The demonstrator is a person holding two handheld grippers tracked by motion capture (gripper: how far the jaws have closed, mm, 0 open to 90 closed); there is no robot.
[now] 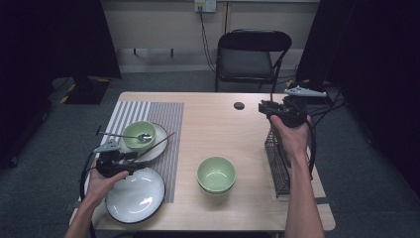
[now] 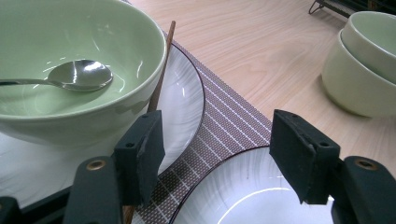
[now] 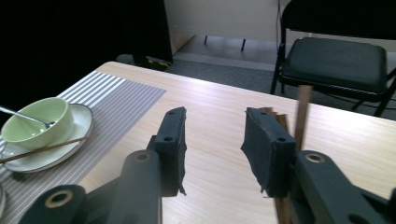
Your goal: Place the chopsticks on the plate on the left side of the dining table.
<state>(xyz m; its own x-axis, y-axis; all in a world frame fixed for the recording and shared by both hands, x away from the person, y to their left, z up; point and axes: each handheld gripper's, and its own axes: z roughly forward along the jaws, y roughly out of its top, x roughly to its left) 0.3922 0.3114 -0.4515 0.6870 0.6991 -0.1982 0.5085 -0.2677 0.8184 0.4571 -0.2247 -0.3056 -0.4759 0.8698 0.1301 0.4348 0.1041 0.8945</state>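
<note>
Nearest the person, a white plate [image 1: 135, 194] with a dark rim sits at the surface's [image 1: 218, 124] front left, partly on the striped placemat [image 1: 163, 116]. Just above its far edge hangs the left claw [image 1: 140, 159], jaws spread with nothing pinched between them. In the left gripper view its left jaw stands in front of the near end of a brown chopstick [image 2: 161, 79], which passes behind the pad; whether the two touch cannot be told. The chopstick [image 1: 157, 144] lies with its long axis slanting away from the claw, toward the surface's far right. It rests on the rim of a second white plate [image 1: 159, 144], against the side of the green bowl [image 1: 139, 134] that holds a metal spoon [image 1: 130, 136].

Toward the middle stand two stacked green bowls [image 1: 216, 174]. Along the right edge is a dark wire rack [image 1: 277, 163].

Farther off, above the rack's far end, the right claw [image 1: 264, 107] points left across the surface, jaws parted and empty. In the right gripper view thin brown sticks [image 3: 302, 116] rise upright just behind its right jaw. Beyond the surface stands a black folding chair [image 1: 250, 54].
</note>
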